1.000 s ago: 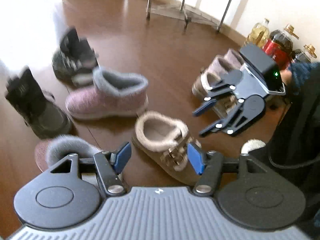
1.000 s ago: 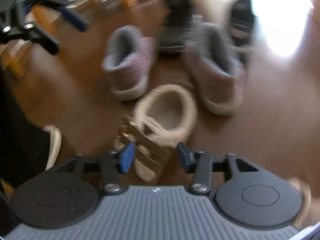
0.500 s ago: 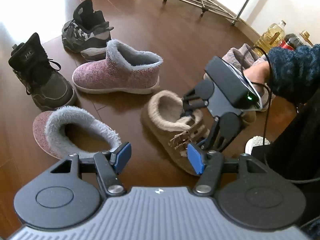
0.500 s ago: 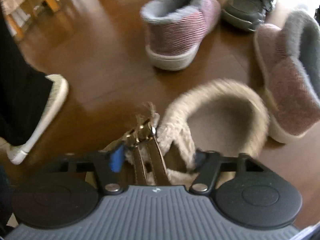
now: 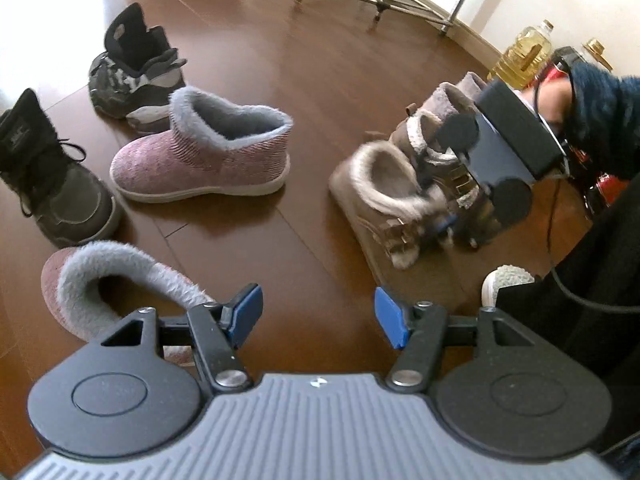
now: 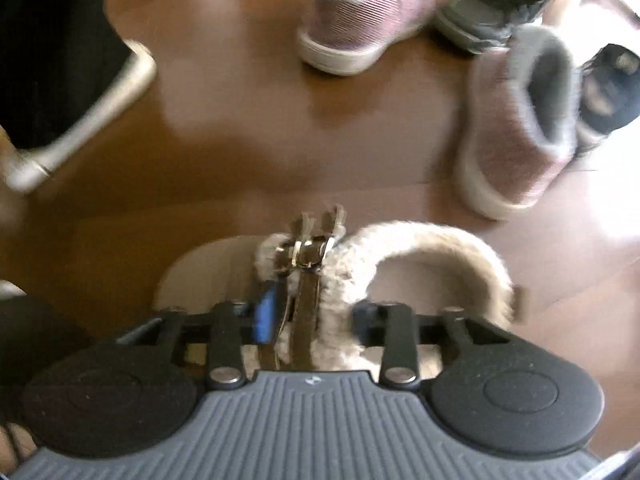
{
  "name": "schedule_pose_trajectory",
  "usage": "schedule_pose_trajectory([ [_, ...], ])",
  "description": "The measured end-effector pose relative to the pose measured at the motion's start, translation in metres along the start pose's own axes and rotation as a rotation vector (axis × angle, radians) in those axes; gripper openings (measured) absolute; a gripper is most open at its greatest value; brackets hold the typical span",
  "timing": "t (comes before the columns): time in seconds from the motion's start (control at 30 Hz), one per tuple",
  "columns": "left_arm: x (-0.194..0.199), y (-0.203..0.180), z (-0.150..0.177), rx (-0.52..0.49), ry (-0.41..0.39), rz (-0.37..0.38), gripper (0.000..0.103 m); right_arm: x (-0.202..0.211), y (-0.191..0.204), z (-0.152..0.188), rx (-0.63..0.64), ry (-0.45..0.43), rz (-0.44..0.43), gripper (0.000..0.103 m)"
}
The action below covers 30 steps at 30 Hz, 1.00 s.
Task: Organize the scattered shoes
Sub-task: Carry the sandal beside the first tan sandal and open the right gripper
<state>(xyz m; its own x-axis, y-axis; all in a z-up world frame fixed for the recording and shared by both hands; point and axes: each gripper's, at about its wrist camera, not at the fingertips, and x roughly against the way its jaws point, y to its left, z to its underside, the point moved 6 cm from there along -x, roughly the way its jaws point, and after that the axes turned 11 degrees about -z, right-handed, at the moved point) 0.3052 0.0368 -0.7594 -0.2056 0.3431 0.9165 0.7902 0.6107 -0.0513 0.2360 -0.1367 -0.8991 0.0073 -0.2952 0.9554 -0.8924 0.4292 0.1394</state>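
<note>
Between the fingers of the right gripper [image 6: 312, 312] sits the buckled strap band of the tan fur-lined slipper [image 6: 420, 248]. Its jaws have just been opening. One blue pad lies against the straps and the other is buried in fur, so I cannot tell whether they press or merely flank.

Key relation: the slipper lies directly ahead of and under the right fingers. Its long axis runs across the picture, toe end to the left and fur opening to the right, so the jaws close along its length, over the strap band. My right hand is clearly the nearer.

The left gripper [image 5: 316, 312] hangs over bare floor [image 5: 320, 80], fingers about half apart with nothing between them. One pink boot [image 5: 100, 280] lies just beside its left finger; the other pink boot [image 5: 208, 160] stands farther off.

Only the left view shows that the slipper is tilted, its sole edge exposed, touching or nearly touching its matching slipper [image 5: 436, 120], which the right view omits. Only the right view shows the pads at the straps. I judge that the pair is nearly set together. The risk is the slipper tipping once freed.
</note>
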Motion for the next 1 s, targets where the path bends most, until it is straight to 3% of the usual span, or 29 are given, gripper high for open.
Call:
schedule_pose_trajectory([
  [0.03, 0.0, 0.0, 0.0, 0.001, 0.001, -0.002, 0.064, 0.004, -0.001, 0.0, -0.054, -0.031, 0.013, 0.063],
  [0.1, -0.001, 0.002, 0.001, 0.022, 0.005, -0.002, 0.064, 0.012, -0.004, 0.001, -0.161, -0.093, 0.038, 0.069],
  [0.13, -0.002, 0.003, 0.002, 0.033, 0.007, -0.002, 0.064, 0.016, -0.006, 0.002, -0.215, -0.123, 0.051, 0.079],
  [0.2, -0.005, 0.002, 0.0, 0.039, 0.012, 0.002, 0.064, 0.02, -0.008, 0.003, -0.318, -0.187, 0.077, 0.083],
  [0.23, -0.007, 0.001, -0.002, 0.038, 0.014, 0.005, 0.064, 0.014, -0.006, 0.005, -0.361, -0.221, 0.091, 0.078],
  [0.3, -0.011, -0.001, -0.006, 0.024, 0.016, 0.008, 0.064, 0.001, -0.002, 0.009, -0.4, -0.237, 0.115, 0.058],
  [0.43, -0.017, -0.004, -0.01, 0.001, 0.022, 0.021, 0.064, 0.007, 0.007, 0.016, -0.33, -0.227, 0.162, 0.051],
  [0.67, -0.02, -0.001, -0.009, 0.033, 0.03, 0.024, 0.064, 0.014, 0.0, 0.032, -0.258, -0.155, 0.154, 0.05],
  [0.93, -0.02, -0.003, -0.01, 0.032, 0.03, 0.024, 0.064, 0.024, -0.008, 0.052, -0.437, -0.147, 0.244, 0.051],
  [1.0, -0.02, -0.004, -0.01, 0.032, 0.029, 0.025, 0.064, 0.027, -0.009, 0.056, -0.513, -0.155, 0.271, 0.057],
])
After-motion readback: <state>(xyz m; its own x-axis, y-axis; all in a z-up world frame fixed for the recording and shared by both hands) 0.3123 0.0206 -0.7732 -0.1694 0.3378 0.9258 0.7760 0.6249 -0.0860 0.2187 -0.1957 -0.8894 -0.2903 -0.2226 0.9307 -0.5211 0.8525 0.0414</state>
